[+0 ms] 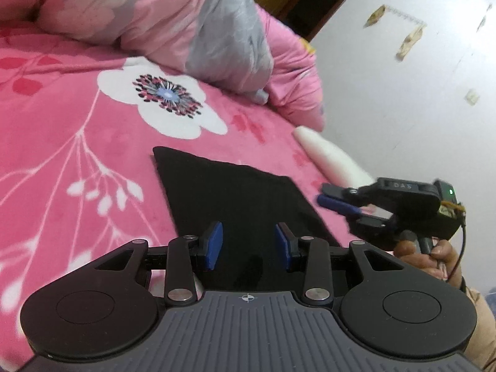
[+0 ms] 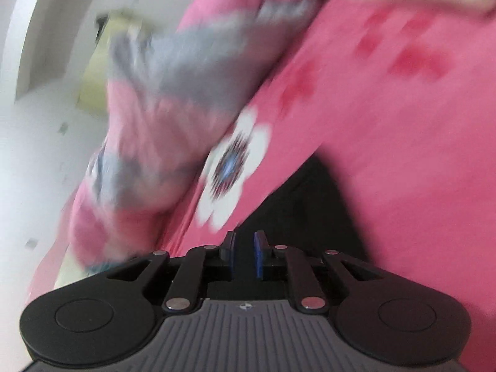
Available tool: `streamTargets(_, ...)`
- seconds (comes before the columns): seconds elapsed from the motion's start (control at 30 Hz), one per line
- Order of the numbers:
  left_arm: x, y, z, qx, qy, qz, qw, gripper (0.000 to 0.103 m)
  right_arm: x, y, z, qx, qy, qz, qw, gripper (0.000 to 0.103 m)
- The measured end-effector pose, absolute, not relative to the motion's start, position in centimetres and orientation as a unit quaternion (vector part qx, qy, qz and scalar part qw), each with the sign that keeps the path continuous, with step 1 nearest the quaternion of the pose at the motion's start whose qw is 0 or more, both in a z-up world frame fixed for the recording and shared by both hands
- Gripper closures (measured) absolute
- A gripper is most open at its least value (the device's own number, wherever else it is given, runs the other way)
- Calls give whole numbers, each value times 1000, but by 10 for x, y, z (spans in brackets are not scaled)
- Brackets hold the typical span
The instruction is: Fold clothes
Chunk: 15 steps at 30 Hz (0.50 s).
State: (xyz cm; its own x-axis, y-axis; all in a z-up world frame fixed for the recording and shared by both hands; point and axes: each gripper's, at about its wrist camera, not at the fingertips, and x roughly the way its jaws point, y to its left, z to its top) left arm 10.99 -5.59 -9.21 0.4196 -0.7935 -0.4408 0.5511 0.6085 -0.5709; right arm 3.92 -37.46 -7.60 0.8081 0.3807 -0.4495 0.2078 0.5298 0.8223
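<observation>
Lying flat on the pink floral blanket (image 1: 62,117), the folded black garment (image 1: 235,192) sat just ahead of the left gripper (image 1: 248,245), whose jaws stood partly open with nothing between them. Right gripper (image 1: 333,197), beside the garment's edge, had jaws nearly closed, empty; its own view was blurred. Pink-grey quilt (image 1: 173,21) bunched behind.

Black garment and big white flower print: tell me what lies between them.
Nothing but bare pink blanket. The left wrist view shows an open stretch of it between the folded black garment and the white flower print.
</observation>
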Motion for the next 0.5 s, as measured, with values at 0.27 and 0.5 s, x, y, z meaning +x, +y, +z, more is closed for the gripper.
streamTargets(0.27,143,-44,-94,-207,362,-369,831,66,38,-438,-92,527,261,-29,808,91)
streamTargets(0.5,181,-81,-95,-183,401,-372,817,66,88,-394,-98,519,336,100,780,86)
